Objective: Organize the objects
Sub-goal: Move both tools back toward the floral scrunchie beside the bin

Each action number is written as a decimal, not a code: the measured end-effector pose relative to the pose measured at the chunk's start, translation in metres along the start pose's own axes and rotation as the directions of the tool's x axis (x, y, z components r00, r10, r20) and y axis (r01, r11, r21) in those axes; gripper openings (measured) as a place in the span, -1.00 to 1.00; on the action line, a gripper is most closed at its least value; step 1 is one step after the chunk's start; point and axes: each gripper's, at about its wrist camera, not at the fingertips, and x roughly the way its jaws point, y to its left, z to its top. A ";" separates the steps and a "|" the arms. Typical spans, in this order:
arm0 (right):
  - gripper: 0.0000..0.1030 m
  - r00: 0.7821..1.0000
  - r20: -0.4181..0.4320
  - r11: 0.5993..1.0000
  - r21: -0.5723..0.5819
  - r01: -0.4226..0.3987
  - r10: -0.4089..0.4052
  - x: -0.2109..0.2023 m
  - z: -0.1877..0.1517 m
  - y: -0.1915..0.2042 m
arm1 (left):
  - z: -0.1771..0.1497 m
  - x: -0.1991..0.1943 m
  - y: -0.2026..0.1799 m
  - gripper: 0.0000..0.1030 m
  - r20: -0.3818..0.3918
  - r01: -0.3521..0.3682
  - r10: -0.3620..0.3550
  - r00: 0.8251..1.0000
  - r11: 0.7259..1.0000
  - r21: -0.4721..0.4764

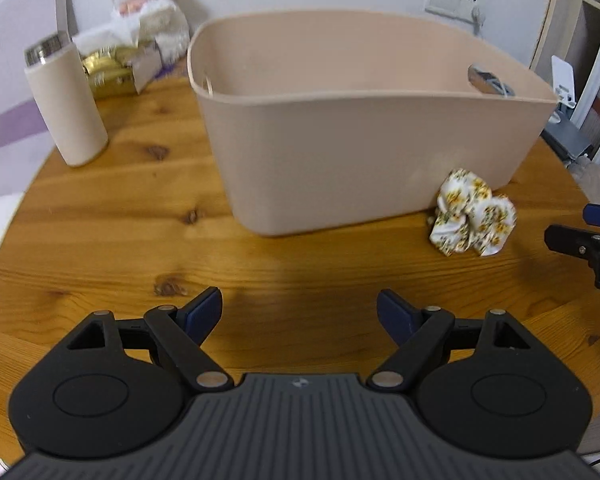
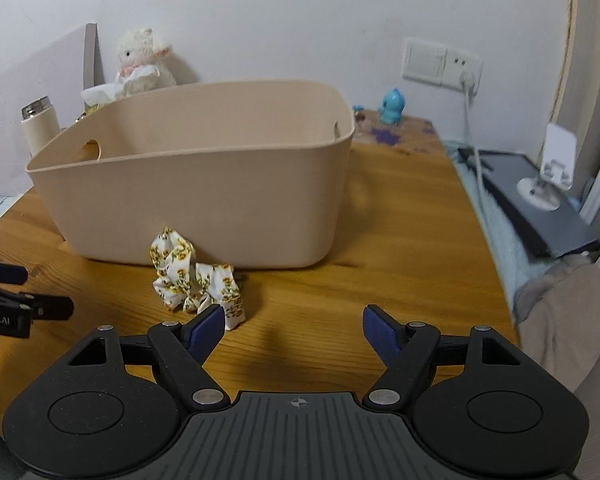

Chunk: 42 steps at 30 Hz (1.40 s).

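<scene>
Just ahead of the right claw (image 2: pixel 293 326), and a little to its left, lies the crumpled white fabric scrunchie printed with yellow flowers (image 2: pixel 196 280), resting on the knotty wooden counter (image 2: pixel 400 280) against the near wall of the tall beige plastic storage bin (image 2: pixel 204 196). Both claws stand wide apart and hold nothing; the left claw (image 1: pixel 299 314) hovers over bare wood with the bin straight ahead of it and the scrunchie well off to its right. Nothing can be seen inside the bin from either view, so the tidying appears to be at its pick-up stage, with the scrunchie not yet grasped. The right claw looks the likelier one to take it, since its left finger (image 2: pixel 208 328) is already just beside the cloth. The next move probably calls for shifting that claw leftward and forward so the soft bundle sits between the fingers, closing gently, then lifting clear over the bin's high rim before letting go.
</scene>
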 end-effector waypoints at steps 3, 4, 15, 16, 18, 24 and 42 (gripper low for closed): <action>0.52 1.000 -0.010 1.000 -0.007 -0.019 0.019 0.014 -0.003 0.007 | -0.001 0.009 0.004 0.66 -0.011 0.002 -0.002 1.000 1.000 -0.007; 0.52 1.000 -0.011 1.000 -0.012 -0.025 0.025 0.018 -0.003 0.010 | -0.001 0.011 0.005 0.66 -0.012 0.002 -0.003 1.000 1.000 -0.009; -0.57 0.993 -0.015 0.991 -0.056 -0.118 0.118 0.044 0.004 0.039 | 0.002 0.019 0.016 0.66 -0.002 0.004 -0.004 1.000 1.000 -0.024; -0.64 0.992 -0.015 0.990 -0.060 -0.128 0.127 0.043 0.003 0.042 | 0.002 0.019 0.017 0.66 0.000 0.006 -0.006 1.000 1.000 -0.026; -0.74 0.990 -0.009 0.987 -0.080 -0.143 0.142 0.041 0.000 0.047 | 0.003 0.018 0.019 0.66 0.001 0.013 -0.012 1.000 0.999 -0.033; -0.86 0.978 -0.024 0.973 -0.095 -0.210 0.209 0.029 -0.004 0.057 | 0.001 0.009 0.018 0.66 0.020 0.027 -0.026 0.999 0.999 -0.046; -0.09 0.977 -0.051 0.964 -0.163 -0.211 0.205 0.010 -0.012 0.057 | 0.001 -0.004 -0.004 0.66 0.034 0.110 -0.110 0.993 0.994 0.003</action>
